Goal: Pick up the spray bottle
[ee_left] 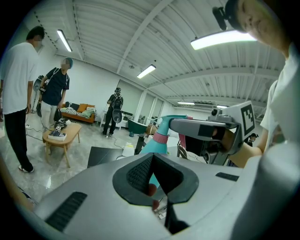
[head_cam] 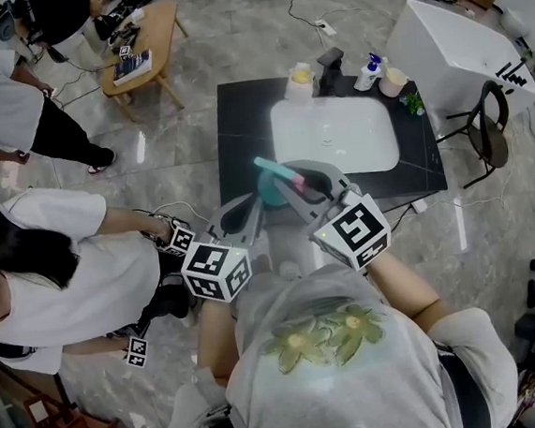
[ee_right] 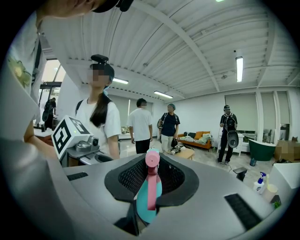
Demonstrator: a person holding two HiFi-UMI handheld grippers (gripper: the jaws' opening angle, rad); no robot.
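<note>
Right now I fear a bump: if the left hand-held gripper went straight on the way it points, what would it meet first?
Probably the teal spray bottle, held in the right hand-held gripper just ahead of the left hand-held gripper; depth is unclear.

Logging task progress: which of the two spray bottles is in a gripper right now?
The teal spray bottle with the pink trigger, clamped in the right gripper; the white blue-topped bottle stands behind the sink.
</note>
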